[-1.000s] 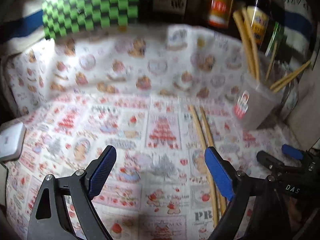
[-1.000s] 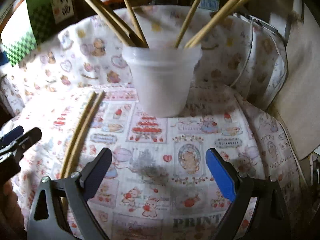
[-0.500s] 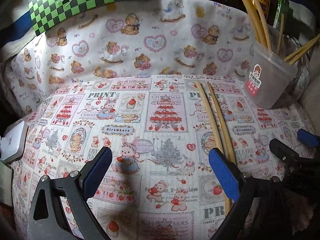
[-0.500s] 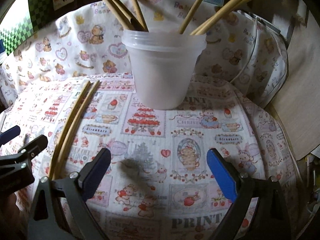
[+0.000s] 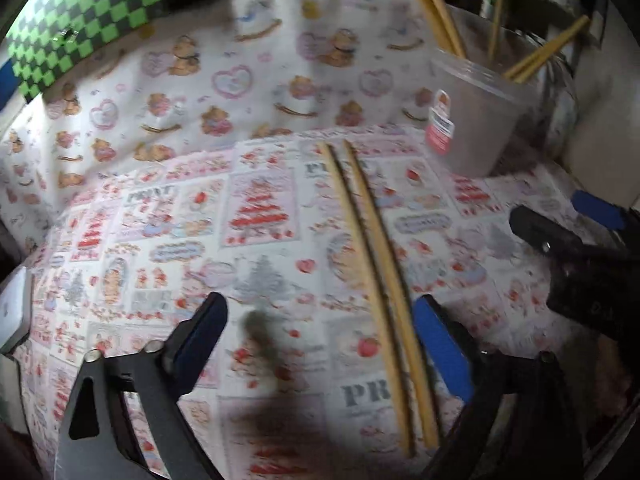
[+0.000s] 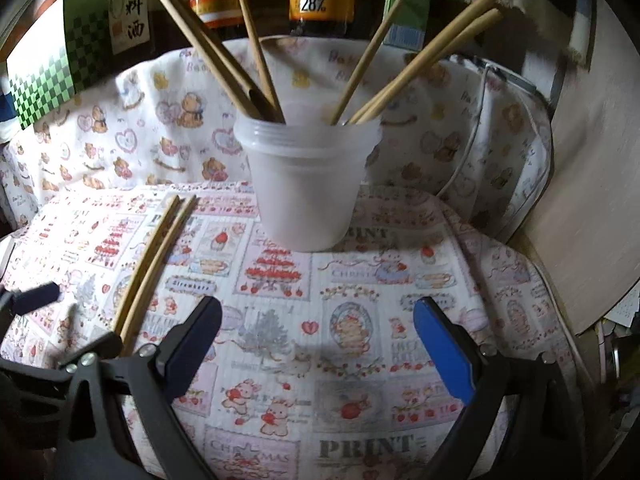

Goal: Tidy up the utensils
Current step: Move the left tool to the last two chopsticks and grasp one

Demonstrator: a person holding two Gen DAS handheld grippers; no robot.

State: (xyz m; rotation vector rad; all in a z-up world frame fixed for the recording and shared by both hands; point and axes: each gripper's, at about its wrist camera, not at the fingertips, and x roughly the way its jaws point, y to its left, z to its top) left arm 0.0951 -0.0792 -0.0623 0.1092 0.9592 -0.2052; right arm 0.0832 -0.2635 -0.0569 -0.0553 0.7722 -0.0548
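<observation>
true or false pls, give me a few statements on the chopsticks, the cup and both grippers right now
1. Two loose chopsticks lie side by side on the printed cloth. True.
2. The plastic cup is empty. False: several chopsticks stand in it.
3. The left gripper is shut on the loose pair. False: it is open, holding nothing.
4. The right gripper is open and holds nothing. True.
5. The cup lies tipped on its side. False: it stands upright.
</observation>
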